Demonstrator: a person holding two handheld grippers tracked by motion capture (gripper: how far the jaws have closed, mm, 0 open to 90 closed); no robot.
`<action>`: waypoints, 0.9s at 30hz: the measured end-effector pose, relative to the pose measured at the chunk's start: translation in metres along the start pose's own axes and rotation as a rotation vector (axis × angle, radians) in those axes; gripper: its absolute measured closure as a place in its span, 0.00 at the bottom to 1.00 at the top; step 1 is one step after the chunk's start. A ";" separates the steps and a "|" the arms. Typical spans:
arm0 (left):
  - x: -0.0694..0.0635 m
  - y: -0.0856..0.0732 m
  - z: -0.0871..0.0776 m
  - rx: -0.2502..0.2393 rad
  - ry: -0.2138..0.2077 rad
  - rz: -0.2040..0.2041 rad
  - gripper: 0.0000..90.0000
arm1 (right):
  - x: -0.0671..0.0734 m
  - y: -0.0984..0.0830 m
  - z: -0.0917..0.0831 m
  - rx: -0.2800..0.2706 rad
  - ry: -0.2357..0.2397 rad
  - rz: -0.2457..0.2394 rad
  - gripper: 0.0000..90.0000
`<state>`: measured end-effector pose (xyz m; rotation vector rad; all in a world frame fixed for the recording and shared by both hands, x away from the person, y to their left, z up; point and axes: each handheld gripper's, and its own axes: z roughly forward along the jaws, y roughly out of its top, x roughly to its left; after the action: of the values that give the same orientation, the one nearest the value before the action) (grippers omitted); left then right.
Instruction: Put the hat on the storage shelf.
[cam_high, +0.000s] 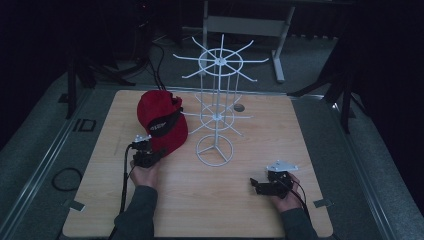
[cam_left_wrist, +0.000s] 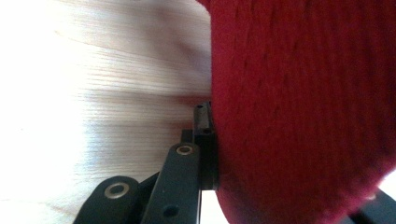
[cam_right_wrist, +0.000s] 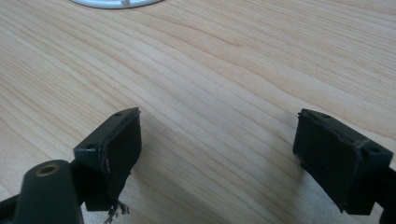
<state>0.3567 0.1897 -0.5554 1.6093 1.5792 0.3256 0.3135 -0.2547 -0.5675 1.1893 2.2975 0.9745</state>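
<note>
Looking down from the high view, I see a red fabric baseball cap with a dark band (cam_high: 162, 122) sitting toward the left side of the light wooden table (cam_high: 260, 200), just beside a white wire display rack with spoked hook arms (cam_high: 216, 107) that stands near the middle. My left hand-held gripper (cam_high: 145, 152) sits at the cap's near edge; in the left gripper view one black jaw presses against the red cloth (cam_left_wrist: 303, 107), with the other hidden behind it, so I judge the jaws pinched onto the cap's edge.

I expect the cap to be light and soft: the crown will sag and fold under a pinch, while the brim should be stiffer, so the brim or a seamed rim looks the surest place to hold. Cloth should not slip much between the pads.

My right hand-held gripper (cam_high: 270, 182) rests low near the table's near right corner, jaws wide apart over bare wood and holding nothing.

The table has a smooth wood-grain top, flat and uncluttered. Beyond it the room is dim, with grey flooring, dark stands and trailing cables.
</note>
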 end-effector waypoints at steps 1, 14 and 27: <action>0.000 0.000 -0.001 0.000 0.001 0.003 0.95 | 0.000 0.000 0.000 0.000 0.000 0.000 0.17; 0.004 0.007 -0.018 -0.061 0.009 0.035 0.95 | 0.000 0.000 0.000 0.000 0.000 0.000 0.17; 0.006 0.017 -0.041 -0.121 0.035 0.068 0.95 | 0.000 0.000 0.000 0.000 0.000 0.001 0.17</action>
<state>0.3415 0.2131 -0.5205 1.5734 1.5045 0.4792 0.3135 -0.2546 -0.5675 1.1906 2.2967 0.9752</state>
